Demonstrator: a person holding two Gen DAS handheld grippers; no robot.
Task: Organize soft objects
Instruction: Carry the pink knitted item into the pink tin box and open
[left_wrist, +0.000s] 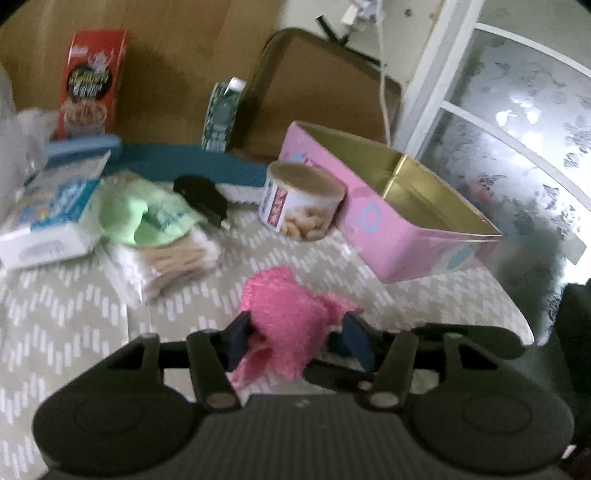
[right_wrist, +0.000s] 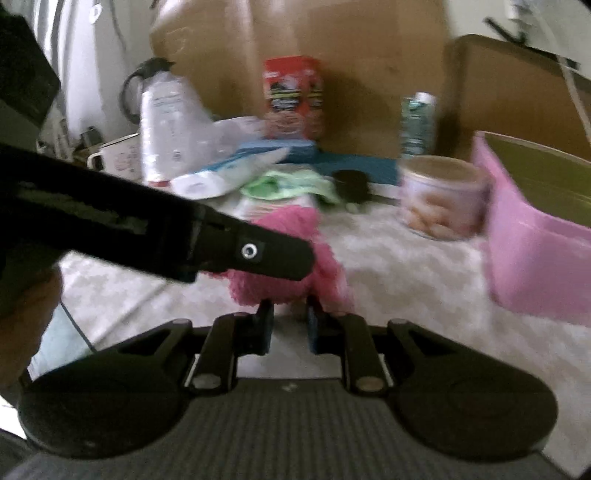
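Daylight enters through the frosted window beyond the surface's right edge; its panes glare white. Interior dim and flat. A soft shadow falls behind the red box onto the cardboard. Both views smeared by motion blur, the right wrist view worse: the can and pink tin streak sideways. Fisheye bends straight lines; corners vignette black.

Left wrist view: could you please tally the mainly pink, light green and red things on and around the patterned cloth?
Pink: 2, the pink fluffy cloth and the pink tin
Light green: 1, the light green cloth
Red: 1, the red box
Total: 4
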